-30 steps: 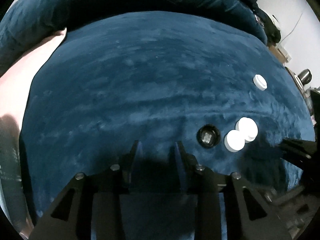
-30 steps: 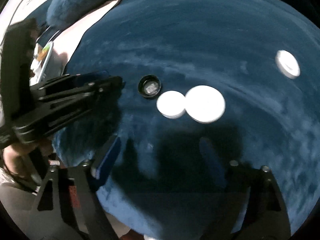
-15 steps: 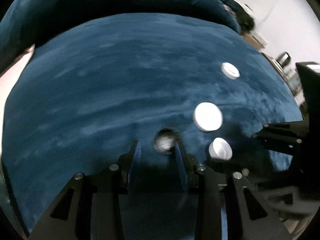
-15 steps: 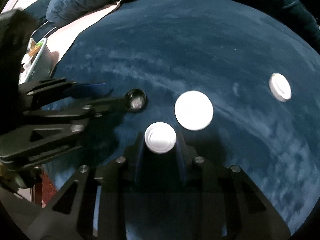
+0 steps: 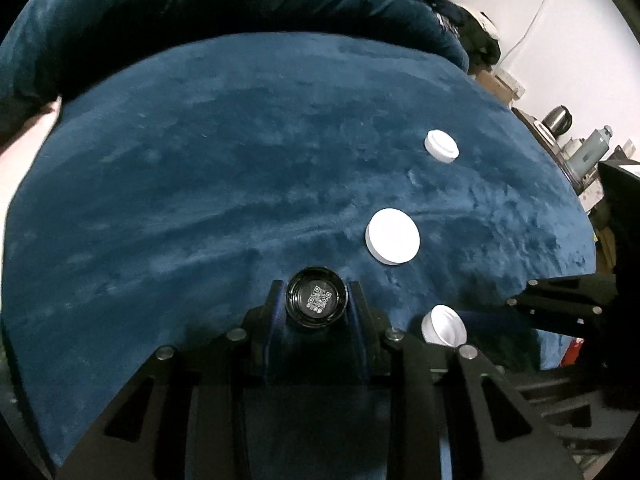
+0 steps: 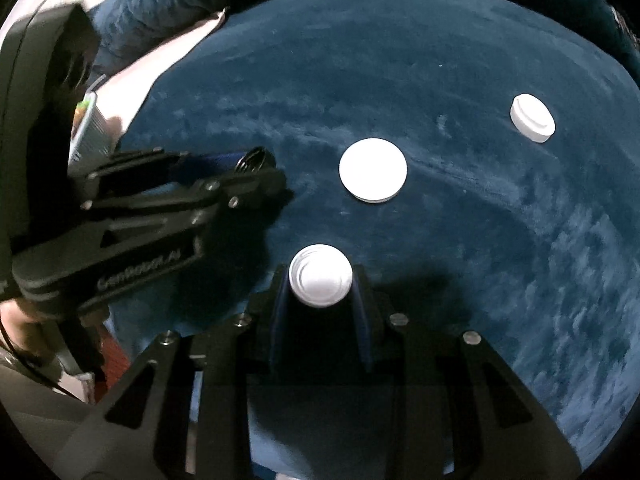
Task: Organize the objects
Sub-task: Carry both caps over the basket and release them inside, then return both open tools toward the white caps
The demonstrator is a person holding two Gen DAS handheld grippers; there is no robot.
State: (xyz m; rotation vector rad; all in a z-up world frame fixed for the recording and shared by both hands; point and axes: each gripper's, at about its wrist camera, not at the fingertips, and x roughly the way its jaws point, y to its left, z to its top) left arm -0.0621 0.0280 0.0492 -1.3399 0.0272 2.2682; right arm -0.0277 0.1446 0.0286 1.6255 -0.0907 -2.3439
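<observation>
1. Across both wrist views, a dark blue plush blanket [image 5: 224, 184] covers the surface that carries the things; a bunched fold of the same cloth lies along its far edge.
2. Left hand-held gripper [image 5: 316, 300]: jaws closed narrow on the black cap [image 5: 316, 299], open side up, a square code printed inside it.
3. Right hand-held gripper [image 6: 321, 280]: jaws closed narrow on the small white cap [image 6: 321, 280], which is clamped between the fingertips; the left view shows this cap just beside the left gripper.
4. Large white flat lid [image 6: 373, 169]: lies on the blanket beyond both grippers, apart from each.
5. Stepped white cap [image 6: 532, 117]: lies on the blanket farther off to the right, well apart from the rest.
</observation>
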